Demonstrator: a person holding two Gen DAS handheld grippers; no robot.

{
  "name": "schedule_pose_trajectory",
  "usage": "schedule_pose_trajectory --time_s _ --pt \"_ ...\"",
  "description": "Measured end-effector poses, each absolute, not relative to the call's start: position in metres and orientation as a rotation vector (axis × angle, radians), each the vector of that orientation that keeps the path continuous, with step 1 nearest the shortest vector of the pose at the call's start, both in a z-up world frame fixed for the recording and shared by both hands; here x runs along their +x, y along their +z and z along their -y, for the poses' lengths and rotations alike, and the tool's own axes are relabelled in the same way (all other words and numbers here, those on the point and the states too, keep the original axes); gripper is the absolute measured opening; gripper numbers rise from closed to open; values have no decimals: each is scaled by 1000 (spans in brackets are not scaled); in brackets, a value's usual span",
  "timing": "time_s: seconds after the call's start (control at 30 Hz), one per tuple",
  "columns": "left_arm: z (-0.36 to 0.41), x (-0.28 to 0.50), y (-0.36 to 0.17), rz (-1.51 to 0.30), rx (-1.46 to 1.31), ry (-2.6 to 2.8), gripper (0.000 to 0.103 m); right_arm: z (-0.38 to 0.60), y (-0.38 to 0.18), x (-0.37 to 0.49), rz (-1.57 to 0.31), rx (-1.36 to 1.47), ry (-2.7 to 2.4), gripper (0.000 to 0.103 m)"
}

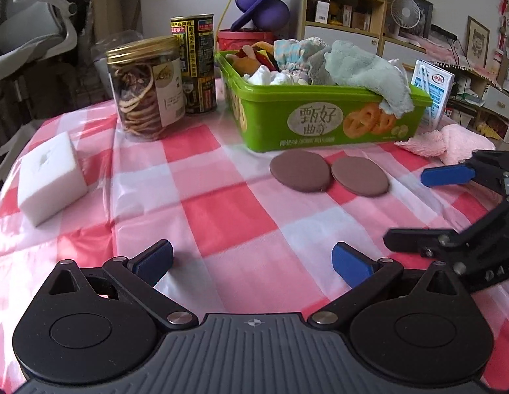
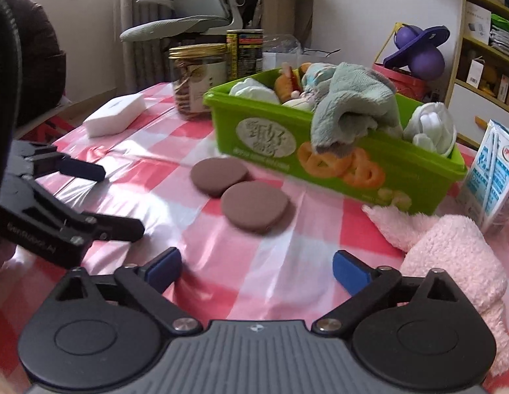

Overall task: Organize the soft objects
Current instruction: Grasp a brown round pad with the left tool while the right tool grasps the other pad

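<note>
Holding nothing: left gripper [image 1: 253, 259] and right gripper [image 2: 257, 269], both spread wide. Green plastic bin [image 1: 320, 115], rectangular, heaped with plush cloths. Before it, two flat brown discs [image 1: 326, 174]; beside it, fluffy pink towel [image 2: 451, 249]; well left, white foam block [image 1: 51, 180].

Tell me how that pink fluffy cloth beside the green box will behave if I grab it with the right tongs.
The pink cloth lies crumpled with a limp corner trailing, so it will probably droop and unfold when lifted. Its fleecy pile suggests it is light and unlikely to slip. It lies close to the milk carton, which might tip if the cloth drags.
</note>
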State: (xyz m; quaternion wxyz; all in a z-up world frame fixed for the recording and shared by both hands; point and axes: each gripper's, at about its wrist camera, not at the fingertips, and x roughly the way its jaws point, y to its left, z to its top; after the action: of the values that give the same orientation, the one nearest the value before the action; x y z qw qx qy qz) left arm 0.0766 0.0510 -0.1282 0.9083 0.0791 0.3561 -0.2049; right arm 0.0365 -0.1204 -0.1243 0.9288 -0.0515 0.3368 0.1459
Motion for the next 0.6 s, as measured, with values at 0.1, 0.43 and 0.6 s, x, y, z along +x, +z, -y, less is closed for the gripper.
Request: schedule_pose_trajectory --time_s 0.1,0.43,0.6 --pt "-49 83 -129 -729 162 -425 99 119 -124 46 -680 -105 302 63" --pt "-36 96 -129 -707 157 -432 94 114 -122 60 -642 -133 322 25" --pt "-25 98 -128 -695 161 -439 87 120 -122 60 -640 -128 317 19"
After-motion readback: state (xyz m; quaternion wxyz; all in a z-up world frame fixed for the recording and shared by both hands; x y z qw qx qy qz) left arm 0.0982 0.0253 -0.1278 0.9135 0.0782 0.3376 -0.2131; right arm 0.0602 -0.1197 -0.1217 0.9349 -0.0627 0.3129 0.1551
